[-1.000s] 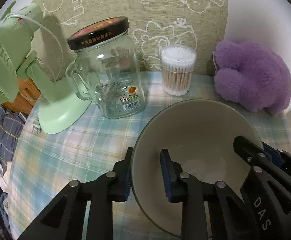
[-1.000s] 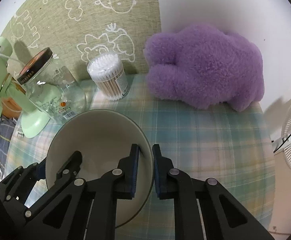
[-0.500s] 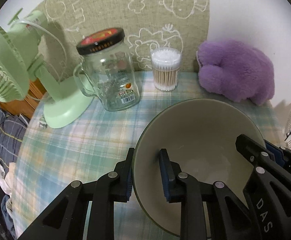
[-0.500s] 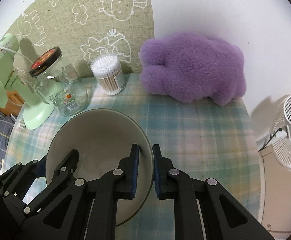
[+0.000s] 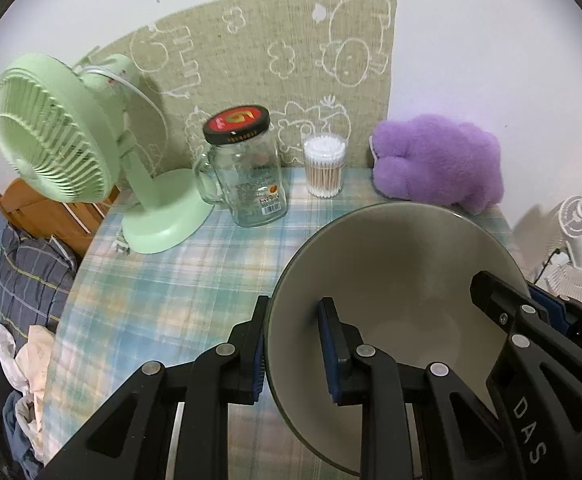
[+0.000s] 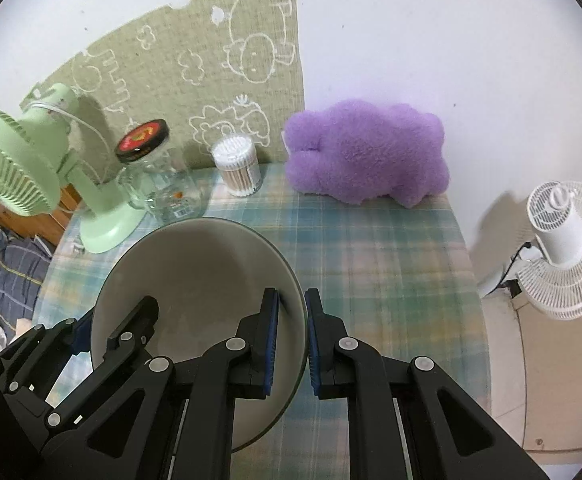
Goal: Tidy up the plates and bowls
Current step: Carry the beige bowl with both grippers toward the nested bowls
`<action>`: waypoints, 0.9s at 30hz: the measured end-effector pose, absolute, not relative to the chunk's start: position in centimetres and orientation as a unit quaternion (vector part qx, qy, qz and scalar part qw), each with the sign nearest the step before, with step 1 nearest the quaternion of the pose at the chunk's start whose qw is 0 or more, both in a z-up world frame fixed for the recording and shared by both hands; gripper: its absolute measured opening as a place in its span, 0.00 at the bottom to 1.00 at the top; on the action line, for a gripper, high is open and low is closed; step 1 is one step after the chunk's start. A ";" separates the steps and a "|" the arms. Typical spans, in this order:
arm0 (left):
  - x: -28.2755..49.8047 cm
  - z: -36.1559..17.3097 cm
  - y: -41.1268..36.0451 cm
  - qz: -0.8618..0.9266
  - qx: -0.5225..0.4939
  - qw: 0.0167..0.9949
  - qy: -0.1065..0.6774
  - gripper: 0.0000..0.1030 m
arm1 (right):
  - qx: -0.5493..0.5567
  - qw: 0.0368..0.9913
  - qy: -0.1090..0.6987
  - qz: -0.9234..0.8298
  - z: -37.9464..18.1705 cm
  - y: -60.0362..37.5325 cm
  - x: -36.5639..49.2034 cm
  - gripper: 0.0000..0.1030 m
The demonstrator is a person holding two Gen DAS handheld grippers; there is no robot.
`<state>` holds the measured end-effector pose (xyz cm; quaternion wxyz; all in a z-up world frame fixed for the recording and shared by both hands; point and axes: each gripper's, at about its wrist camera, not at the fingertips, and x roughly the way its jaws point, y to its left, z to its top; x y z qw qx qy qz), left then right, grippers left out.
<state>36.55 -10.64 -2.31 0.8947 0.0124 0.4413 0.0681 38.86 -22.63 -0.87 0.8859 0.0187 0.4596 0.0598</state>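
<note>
Black and blue-padded, the left hand-held gripper (image 5: 293, 344) pinches the left rim of a grey-green bowl (image 5: 395, 280), one finger outside the wall and one inside. The right hand-held gripper (image 6: 291, 338) clamps the opposite rim the same way, so the bowl hangs between the two, tilted, above the bench (image 6: 371, 248) with its plaid cloth. Beyond the bowl, near the wall, stand a glass jar (image 5: 247, 176) with a black and red lid, a tub of cotton swabs (image 5: 325, 166) just beside it, and a purple plush toy (image 5: 439, 160) to the right. A green desk fan (image 5: 59, 136) stands at the left edge. A white fan (image 6: 563, 236) stands on the floor off the bench's right side.
</note>
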 end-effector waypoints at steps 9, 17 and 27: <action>31.5 0.9 -10.1 0.053 0.015 0.906 0.419 0.21 | 0.019 0.898 0.437 0.048 2.9 -21.8 33.7 0.16; 27.0 2.5 -8.8 0.035 0.022 0.912 0.408 0.21 | 0.020 0.904 0.425 0.032 5.1 -20.3 28.9 0.16; 21.0 2.2 -5.9 0.012 0.023 0.912 0.410 0.21 | 0.025 0.904 0.426 0.014 5.2 -17.8 22.1 0.16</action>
